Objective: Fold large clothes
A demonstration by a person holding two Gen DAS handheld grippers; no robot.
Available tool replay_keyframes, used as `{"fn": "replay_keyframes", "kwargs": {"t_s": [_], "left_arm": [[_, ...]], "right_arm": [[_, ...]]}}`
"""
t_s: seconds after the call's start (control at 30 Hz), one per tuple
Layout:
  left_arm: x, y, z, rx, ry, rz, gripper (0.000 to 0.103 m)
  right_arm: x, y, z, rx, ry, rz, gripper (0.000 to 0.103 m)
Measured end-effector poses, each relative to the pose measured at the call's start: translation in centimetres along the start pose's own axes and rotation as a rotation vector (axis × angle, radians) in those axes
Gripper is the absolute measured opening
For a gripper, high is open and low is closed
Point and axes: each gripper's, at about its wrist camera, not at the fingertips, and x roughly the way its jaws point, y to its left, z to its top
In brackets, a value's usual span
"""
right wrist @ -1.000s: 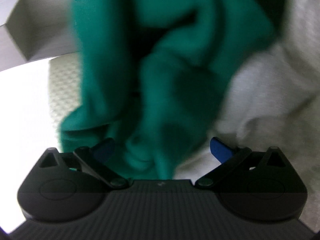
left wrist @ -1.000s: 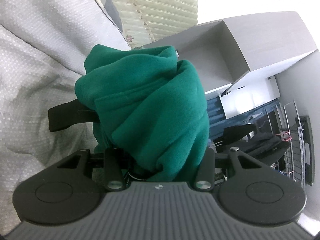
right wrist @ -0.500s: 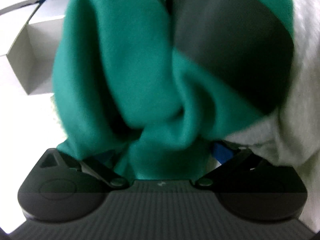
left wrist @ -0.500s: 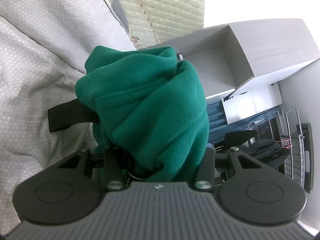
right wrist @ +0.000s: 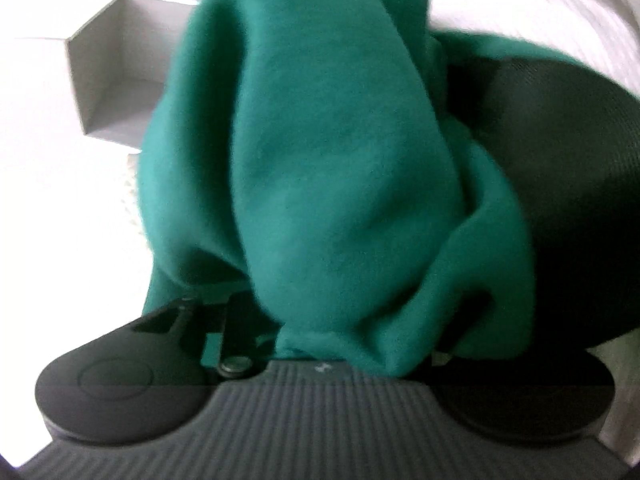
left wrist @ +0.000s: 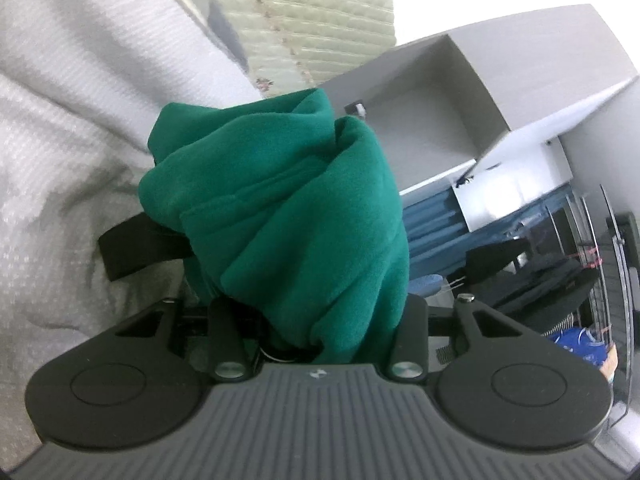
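left gripper (left wrist: 296, 320) clamps a bunched wad of the green garment (left wrist: 280, 200). right gripper (right wrist: 340, 344) jaws have just been closing on another bunch of it (right wrist: 340, 160). garment hangs crumpled between both, over the white bedding (left wrist: 60, 120). no fold made; spreading and folding remain.

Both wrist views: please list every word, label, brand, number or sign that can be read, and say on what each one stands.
No readable text in either view.
Left gripper body: a small pale emblem at its front edge, a logo shape and no letters.
Right gripper body: the same small mark, blurred and partly under the green garment.
Green garment: no tag or print is visible.
Grey cabinet: no lettering is visible.
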Motion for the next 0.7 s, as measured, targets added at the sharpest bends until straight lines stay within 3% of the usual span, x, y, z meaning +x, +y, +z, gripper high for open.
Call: {"fn": "replay_keyframes", "kwargs": {"t_s": [0.2,0.33,0.4,0.47,0.5,0.7], "left_arm": [[-1.4,-1.8,0.3,0.034,-0.018,-0.085,0.047],[-1.8,-5.3,0.5,0.077,-0.028,-0.149,0.047],[-1.4,-7.3,0.3,0.086,-0.026,-0.184,0.047],[-0.7,-9.5,0.0,0.083,-0.018,-0.217,0.047],[-0.1,-10.8,-0.2,0.077,-0.011,-0.24,0.047],[4.7,-18.9,-3.9,0.102,0.039,-0.386,0.047]], "right_arm": [[-1.5,2.9,2.2,-0.051,-0.019,0.103,0.035],[-3.6,5.3,4.8,-0.052,-0.024,0.185,0.034],[-4.9,6.9,6.7,-0.062,-0.035,0.222,0.033],[-7.6,10.1,10.1,-0.16,-0.071,0.254,0.033],[-7.6,10.1,10.1,-0.16,-0.071,0.254,0.033],[-12.7,14.3,17.6,-0.268,-0.194,0.299,0.033]]}}
